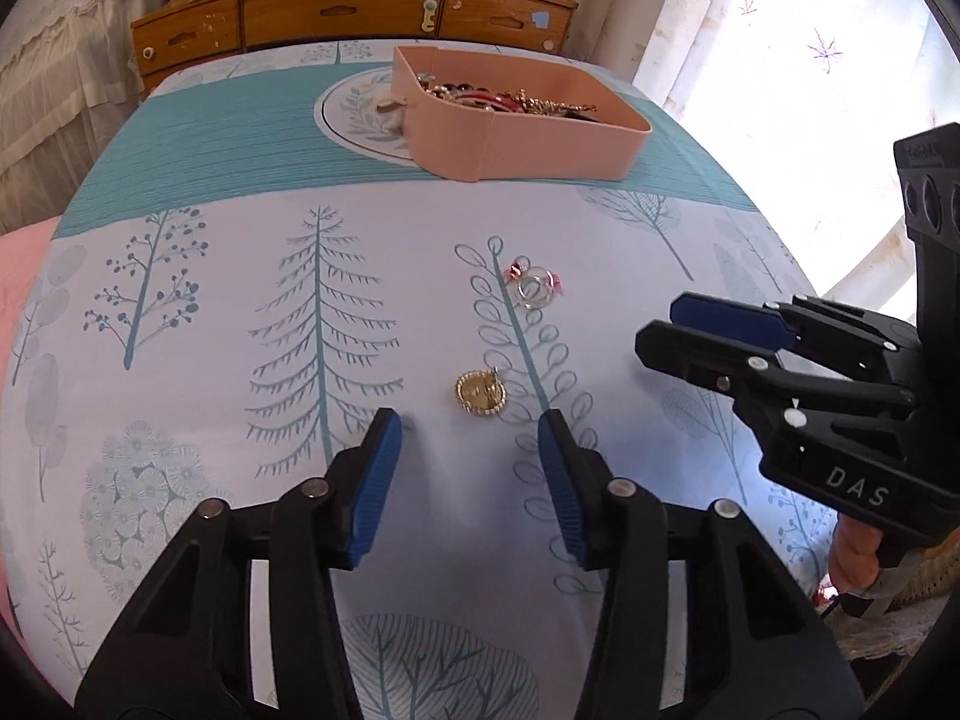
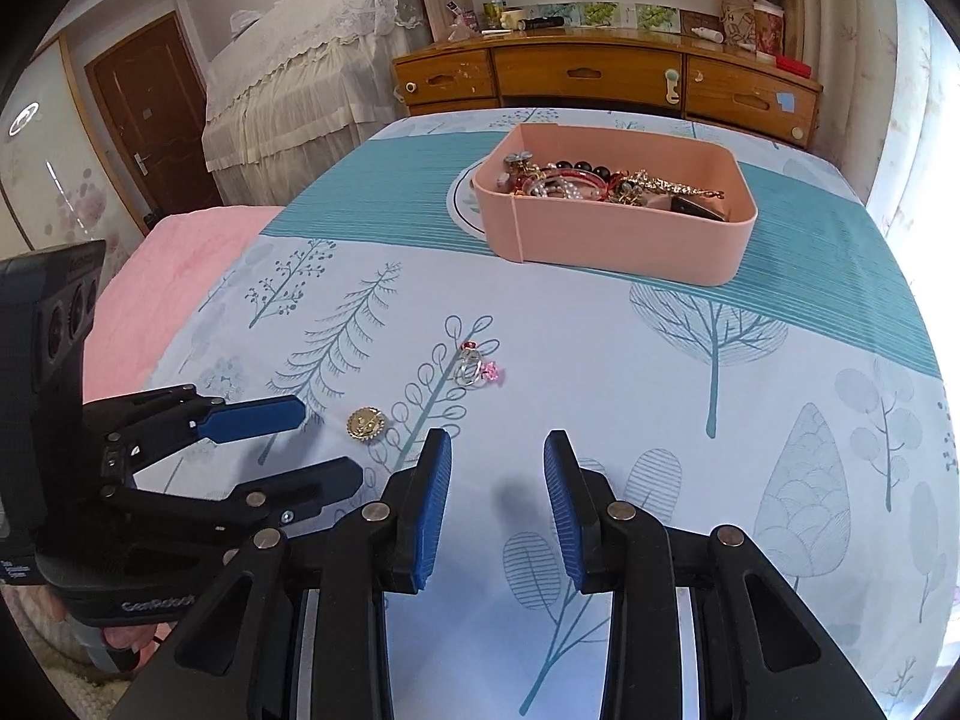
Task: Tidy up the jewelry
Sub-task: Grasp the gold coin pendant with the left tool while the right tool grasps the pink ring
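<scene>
A round gold brooch [image 1: 480, 394] [image 2: 366, 422] lies on the tree-print bedspread [image 1: 240, 300]. My left gripper [image 1: 470, 426] [image 2: 329, 438] stands open just short of the brooch, which sits ahead of its blue pads and apart from them. Further out lies a small cluster of clear rings with pink stones [image 1: 533, 285] [image 2: 477, 367]. A pink box [image 1: 522, 138] [image 2: 618, 240] holding several bracelets and chains stands at the far side. My right gripper [image 2: 498, 441] [image 1: 660, 324] is open over bare cloth, to the right of the brooch, with nothing between its pads.
A wooden dresser with drawers [image 1: 348, 18] [image 2: 600, 75] runs along the far edge of the bed. A pink blanket [image 2: 180, 258] covers the left side. Lace-draped furniture [image 2: 300, 78] stands at the back left and a curtained window [image 1: 780, 30] at the right.
</scene>
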Motion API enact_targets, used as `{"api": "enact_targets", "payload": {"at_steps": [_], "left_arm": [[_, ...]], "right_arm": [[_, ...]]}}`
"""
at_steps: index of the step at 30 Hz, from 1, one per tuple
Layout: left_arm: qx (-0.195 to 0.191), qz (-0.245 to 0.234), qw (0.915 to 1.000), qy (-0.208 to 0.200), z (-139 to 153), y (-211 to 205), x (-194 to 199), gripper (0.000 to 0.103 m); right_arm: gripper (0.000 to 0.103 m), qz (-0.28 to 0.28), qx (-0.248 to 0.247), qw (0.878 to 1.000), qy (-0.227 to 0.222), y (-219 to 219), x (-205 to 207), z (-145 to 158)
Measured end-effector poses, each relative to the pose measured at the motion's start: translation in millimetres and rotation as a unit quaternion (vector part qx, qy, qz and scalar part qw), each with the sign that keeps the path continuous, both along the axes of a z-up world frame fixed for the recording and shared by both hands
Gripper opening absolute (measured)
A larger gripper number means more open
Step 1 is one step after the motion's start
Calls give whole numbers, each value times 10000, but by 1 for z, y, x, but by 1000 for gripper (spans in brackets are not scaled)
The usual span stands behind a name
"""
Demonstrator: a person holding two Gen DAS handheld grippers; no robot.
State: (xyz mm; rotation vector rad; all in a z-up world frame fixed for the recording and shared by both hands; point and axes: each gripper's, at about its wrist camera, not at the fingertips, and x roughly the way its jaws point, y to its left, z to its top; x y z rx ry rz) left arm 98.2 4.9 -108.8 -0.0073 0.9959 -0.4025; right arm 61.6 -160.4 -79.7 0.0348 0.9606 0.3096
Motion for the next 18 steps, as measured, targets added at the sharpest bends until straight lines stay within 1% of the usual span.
{"api": "enact_targets", "payload": {"at_steps": [2, 4, 6, 8, 12, 13, 16, 18], "left_arm": [[63, 3, 10000, 7, 0, -4, 3, 39], [148, -7, 9999, -14, -1, -7, 5, 37], [294, -19, 9995, -59, -1, -12, 6, 35], [486, -26, 9987, -128, -1, -16, 6, 27], [808, -18, 9965, -192, -2, -23, 7, 18], [786, -50, 9968, -166, -2, -24, 8, 15], [778, -24, 9968, -156, -2, -24, 8, 15], [673, 10, 9976, -135, -2, -20, 9, 15]], "right_arm": [[33, -6, 22, 10000, 17, -2, 3, -2], [32, -10, 43, 10000, 37, -4, 5, -4], [32, -11, 57, 10000, 61, -5, 8, -7], [33, -12, 76, 9999, 83, -6, 10, -10], [32, 8, 97, 9999, 129, -5, 15, -15], [32, 9, 100, 9999, 139, -5, 16, -16], [32, 35, 99, 9998, 176, -2, 20, -19], [32, 65, 84, 9998, 195, -1, 22, -22]]}}
